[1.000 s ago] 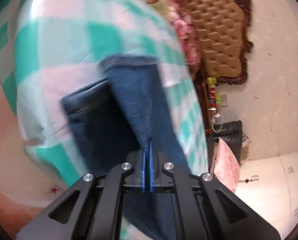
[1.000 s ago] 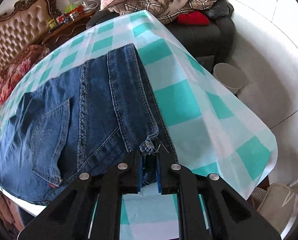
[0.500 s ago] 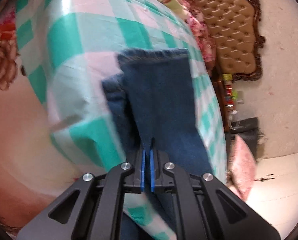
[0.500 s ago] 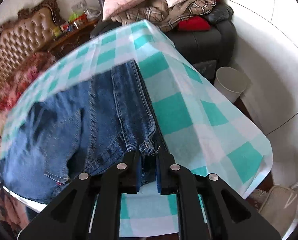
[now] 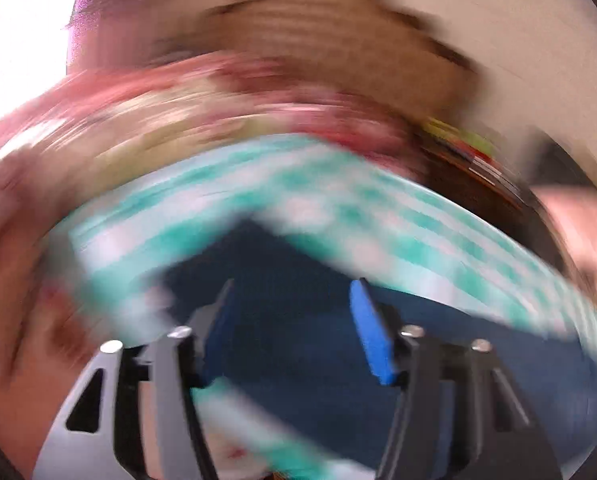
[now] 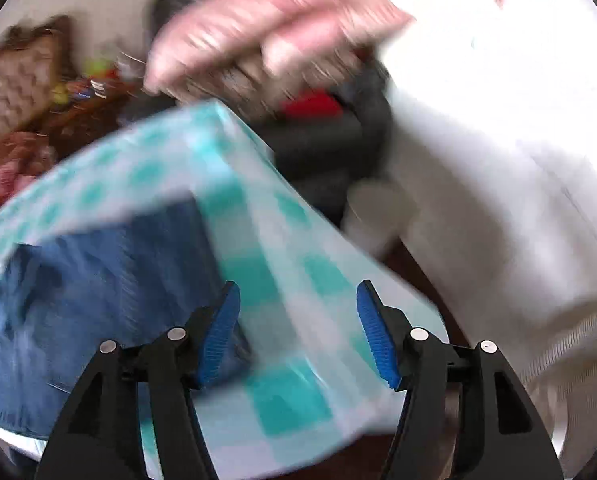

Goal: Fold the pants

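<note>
Both grippers, L & R, opening, nothing between pads; jeans flat on cloth, R past jeans' edge

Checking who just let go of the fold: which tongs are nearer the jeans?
Left. The left tongs, opening, hang right over the jeans; the right tongs, also opening, hang over the checked cloth beside them.

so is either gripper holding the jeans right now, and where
Neither. The left gripper and right gripper are opening with nothing pinched; the jeans lie on the checked cloth.
</note>
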{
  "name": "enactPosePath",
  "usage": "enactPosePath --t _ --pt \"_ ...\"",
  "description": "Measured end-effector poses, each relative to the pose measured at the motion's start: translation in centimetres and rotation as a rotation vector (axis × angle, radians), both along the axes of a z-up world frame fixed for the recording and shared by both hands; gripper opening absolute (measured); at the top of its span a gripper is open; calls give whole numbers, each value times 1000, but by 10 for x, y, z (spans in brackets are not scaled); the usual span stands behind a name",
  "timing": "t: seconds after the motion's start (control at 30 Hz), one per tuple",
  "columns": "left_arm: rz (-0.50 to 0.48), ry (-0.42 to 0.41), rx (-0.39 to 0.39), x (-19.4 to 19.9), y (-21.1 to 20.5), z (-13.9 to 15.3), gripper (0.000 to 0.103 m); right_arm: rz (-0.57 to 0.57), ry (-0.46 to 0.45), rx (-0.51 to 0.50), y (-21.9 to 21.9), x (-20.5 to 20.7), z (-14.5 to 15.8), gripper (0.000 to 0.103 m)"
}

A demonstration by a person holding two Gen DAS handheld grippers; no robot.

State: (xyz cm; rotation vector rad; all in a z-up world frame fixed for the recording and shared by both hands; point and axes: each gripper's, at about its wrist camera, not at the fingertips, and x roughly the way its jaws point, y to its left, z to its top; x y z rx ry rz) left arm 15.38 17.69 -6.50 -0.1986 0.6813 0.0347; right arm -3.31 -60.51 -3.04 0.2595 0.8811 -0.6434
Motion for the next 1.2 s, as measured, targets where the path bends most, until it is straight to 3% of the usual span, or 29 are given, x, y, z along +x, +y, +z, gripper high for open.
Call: enactPosePath --t 0.07,0.13,0.17,0.23,0.3,0.37,0.43,0.47,0.53,0.6,0.67,0.8,0.83,0.9,0.93,0.97,1.0,1.03,1.2 --pt "-130 6 58 19 -56 3 68 92 -49 -29 17 29 16 59" --pt "-267 32 22 38 -120 -3 66 206 -67 -21 41 72 15 59" --pt "-333 54 -17 46 -145 -8 61 268 -67 -24 56 93 7 59" --pt "-471 101 -43 56 -203 -18 39 337 -45 -49 82 128 -13 56" --pt "-612 154 -46 64 -266 -33 28 410 -37 -1 106 168 -43 45" --pt "-665 196 -55 70 -304 -47 26 398 11 -37 117 191 -67 45" --pt "-673 227 -4 83 -324 -65 26 349 73 -82 117 202 -88 45" --pt "-661 249 9 88 -327 -73 25 344 74 -82 113 203 -96 45" --pt "-644 247 -2 97 -316 -77 7 340 60 -79 111 202 -97 45" --pt "-581 228 23 105 -302 -75 6 338 65 -90 111 201 -97 45" --pt "-557 209 -23 106 -284 -69 6 337 68 -102 113 203 -98 45" --pt "-575 207 28 82 -270 -65 37 326 59 -121 118 200 -94 48" --pt "-546 239 67 81 -264 -73 36 322 60 -130 119 199 -93 48" --pt "-476 243 46 84 -242 -74 27 294 61 -162 124 193 -84 53" --pt "-395 234 37 85 -225 -69 32 288 51 -173 129 187 -78 57" --pt "-326 193 22 82 -209 -61 38 288 39 -180 134 181 -71 60" --pt "-283 170 19 78 -200 -53 57 283 24 -186 142 174 -64 68" --pt "-252 165 29 74 -193 -50 65 278 16 -183 149 167 -58 73" --pt "-230 170 67 34 -177 -50 64 289 21 -94 195 135 -56 73"
